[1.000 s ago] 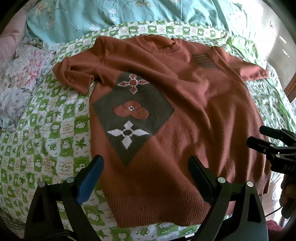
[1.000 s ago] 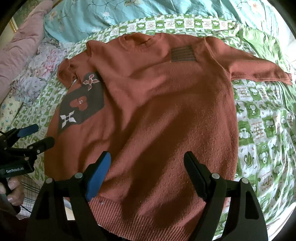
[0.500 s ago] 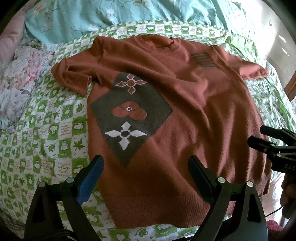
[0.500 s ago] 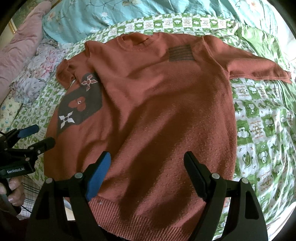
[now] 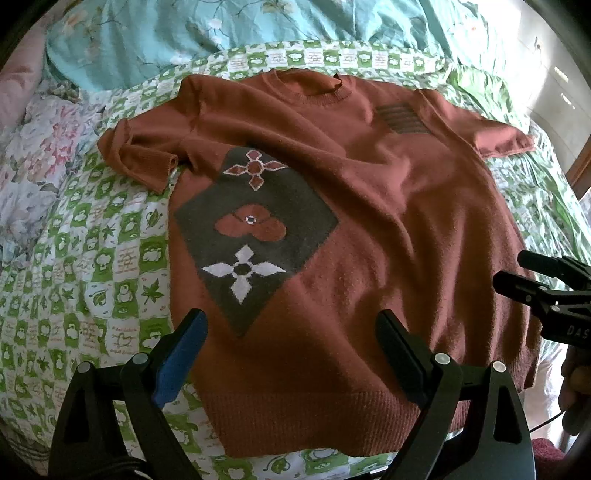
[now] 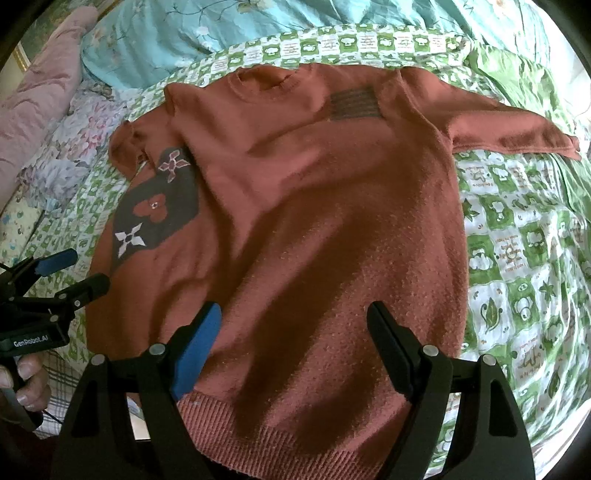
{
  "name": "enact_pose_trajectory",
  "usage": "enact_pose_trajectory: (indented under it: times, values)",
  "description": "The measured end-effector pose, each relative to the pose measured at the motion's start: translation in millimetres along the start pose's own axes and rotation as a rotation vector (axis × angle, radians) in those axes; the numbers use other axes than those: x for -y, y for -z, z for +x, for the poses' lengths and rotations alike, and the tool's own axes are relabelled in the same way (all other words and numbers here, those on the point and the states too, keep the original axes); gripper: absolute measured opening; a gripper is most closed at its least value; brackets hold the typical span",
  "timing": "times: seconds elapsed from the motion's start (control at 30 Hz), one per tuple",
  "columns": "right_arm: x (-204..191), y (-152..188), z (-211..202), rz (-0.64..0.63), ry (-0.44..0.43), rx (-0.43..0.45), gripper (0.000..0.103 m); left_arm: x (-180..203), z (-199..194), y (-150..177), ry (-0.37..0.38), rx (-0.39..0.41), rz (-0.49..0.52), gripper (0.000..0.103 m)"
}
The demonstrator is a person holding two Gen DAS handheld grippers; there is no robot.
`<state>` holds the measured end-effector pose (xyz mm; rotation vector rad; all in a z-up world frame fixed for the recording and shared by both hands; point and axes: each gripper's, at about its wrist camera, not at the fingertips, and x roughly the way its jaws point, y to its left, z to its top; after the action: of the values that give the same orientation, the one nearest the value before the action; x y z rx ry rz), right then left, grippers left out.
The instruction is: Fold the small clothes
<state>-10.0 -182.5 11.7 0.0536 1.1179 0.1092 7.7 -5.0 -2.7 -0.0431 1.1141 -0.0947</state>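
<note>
Your left gripper [image 5: 291, 347] stands with its jaws spread wide and nothing between them, tilted steeply down over the near left part of the rust-brown knitted sweater [image 5: 369, 229]. Its fingers hang above the fabric just near the ribbed hem [image 5: 314, 417], not pinching it. Your right gripper [image 6: 295, 332] is likewise wide open and empty, angled down over the near middle of the sweater, with its shadow falling across the knit.

From the right view, your left hand [image 6: 22, 380] wraps the handle of its gripper at the near left edge. From the left view, the right gripper's two black fingers [image 5: 532, 288] poke in from the right, apart from each other, over the sweater's right side.

The sweater lies front up and spread flat on a green-and-white checked quilt [image 5: 92, 266], collar [image 5: 306, 88] at the far end and both short sleeves out to the sides. A grey diamond patch with flower motifs [image 5: 255, 236] sits on its left half. Teal floral bedding [image 5: 184, 33] lies beyond it.
</note>
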Motion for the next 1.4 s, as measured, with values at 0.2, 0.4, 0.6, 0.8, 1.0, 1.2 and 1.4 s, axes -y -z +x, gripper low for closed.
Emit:
enact_pose_trajectory:
  times: [0.2,0.4,0.6,0.8,1.0,1.2,1.4]
  values:
    - [1,0,-1,-0.002,-0.002,0.031,0.082,1,2,0,-0.035,-0.001,0.021,0.093]
    - [2,-2,0,0.010,-0.031,0.047,0.082,0,5,-2,-0.043,-0.017,0.028,0.093]
    - [3,-2,1,0.026,-0.037,0.031,0.082,0,8,-3,-0.032,-0.002,0.026,0.093]
    - [20,-10,2,0.067,-0.023,0.029,0.082,0,15,-13,-0.017,0.008,0.019,0.093]
    - [70,-29,-4,0.162,0.041,0.076,0.082,-2,26,-40,-0.030,0.004,-0.004,0.093]
    - [144,-54,-16,0.314,0.108,0.124,0.082,-8,43,-76,-0.026,-0.011,-0.047,0.093]
    - [226,-86,-40,0.410,0.226,0.188,0.082,-4,57,-122,-0.060,0.028,-0.039,0.093]
